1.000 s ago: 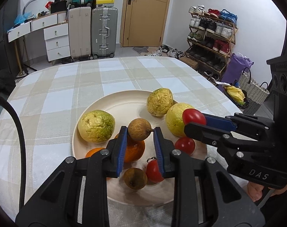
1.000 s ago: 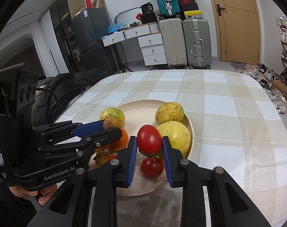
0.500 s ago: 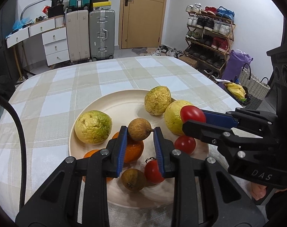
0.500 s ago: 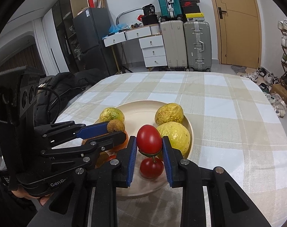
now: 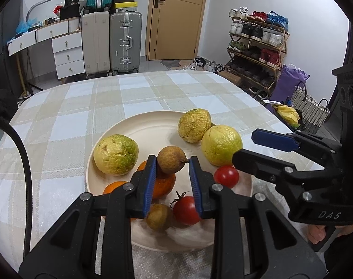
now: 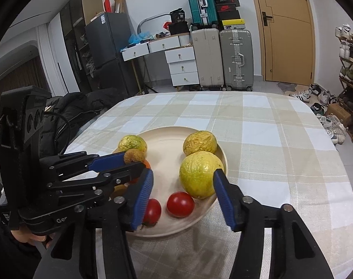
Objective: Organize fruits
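- The left hand-held gripper point(image 5: 172, 162) is clamped on a small brown round fruit point(image 5: 171, 160), held just above the plate point(image 5: 153, 125); its blue pads press the fruit's two sides, stem end against the right pad.
- The right hand-held gripper point(image 6: 183, 186) stands wide and holds nothing; between its fingers the plate shows, with a red tomato point(image 6: 180, 204) lying on it and a second tomato point(image 6: 152, 210) beside the left finger.
- The plate sits near the table's point(image 5: 83, 107) near edge, on a checked cloth. On it lie three yellow-green wrinkled fruits point(image 5: 115, 154), two oranges point(image 5: 163, 183), another brown fruit point(image 5: 159, 217) and the tomatoes.
- The brown fruit is probably light with a thin, brittle shell: a gentle pinch across its widest part should do, as hard pressure could crack it.
- The tomatoes look smooth, soft and prone to rolling; they want a low, centred grasp with light pressure, away from the stem.
- The yellow-green fruits are bulkier and rough-skinned, so likely easy to grip but needing an almost full opening.
- Crowding is the main obstacle: an orange lies directly below the held fruit, and the large yellow fruit point(image 6: 200, 174) touches or nearly touches the right finger; I cannot tell which.
- The two tools sit close over the plate's near half and could knock each other.
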`<action>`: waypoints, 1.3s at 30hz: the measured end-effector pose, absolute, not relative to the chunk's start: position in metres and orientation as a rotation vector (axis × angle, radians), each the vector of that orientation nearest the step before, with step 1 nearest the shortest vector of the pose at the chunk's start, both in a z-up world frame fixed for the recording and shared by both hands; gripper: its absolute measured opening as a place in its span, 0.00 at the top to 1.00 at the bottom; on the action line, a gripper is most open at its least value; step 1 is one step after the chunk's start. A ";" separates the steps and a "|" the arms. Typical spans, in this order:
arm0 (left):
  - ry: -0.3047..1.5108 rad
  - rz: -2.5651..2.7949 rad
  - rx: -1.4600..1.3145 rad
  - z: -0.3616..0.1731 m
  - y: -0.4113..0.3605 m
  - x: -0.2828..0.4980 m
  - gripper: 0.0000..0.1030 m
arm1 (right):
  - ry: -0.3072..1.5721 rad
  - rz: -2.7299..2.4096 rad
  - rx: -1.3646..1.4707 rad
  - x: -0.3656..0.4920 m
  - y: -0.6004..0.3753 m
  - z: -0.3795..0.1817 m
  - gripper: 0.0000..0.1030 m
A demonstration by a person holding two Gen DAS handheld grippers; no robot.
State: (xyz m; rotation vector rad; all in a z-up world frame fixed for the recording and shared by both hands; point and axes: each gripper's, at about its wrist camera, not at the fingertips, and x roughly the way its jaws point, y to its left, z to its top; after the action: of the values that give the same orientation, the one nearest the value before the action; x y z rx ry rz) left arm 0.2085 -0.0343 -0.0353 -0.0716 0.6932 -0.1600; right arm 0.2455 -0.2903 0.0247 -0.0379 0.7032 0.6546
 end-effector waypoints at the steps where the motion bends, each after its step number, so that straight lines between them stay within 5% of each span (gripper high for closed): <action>1: 0.688 -0.161 -0.072 -0.033 -0.034 0.206 0.72 | 0.699 0.648 -0.035 0.246 -0.292 0.025 0.27; 8: 0.627 -0.131 -0.107 -0.015 -0.023 0.182 0.24 | 0.647 0.605 -0.036 0.236 -0.306 0.035 0.01; 14: 0.561 -0.076 -0.087 -0.001 -0.013 0.147 0.03 | 0.621 0.644 -0.078 0.218 -0.314 0.039 0.00; 39: 0.429 -0.006 -0.067 -0.004 -0.002 0.074 0.01 | 0.462 0.758 -0.128 0.163 -0.311 0.037 0.00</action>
State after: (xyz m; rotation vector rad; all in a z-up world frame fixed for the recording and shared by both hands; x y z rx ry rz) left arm 0.0740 -0.0017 -0.0036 -0.0670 0.4286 -0.0056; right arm 0.1627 -0.3112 0.0369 -0.1283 0.4625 0.7585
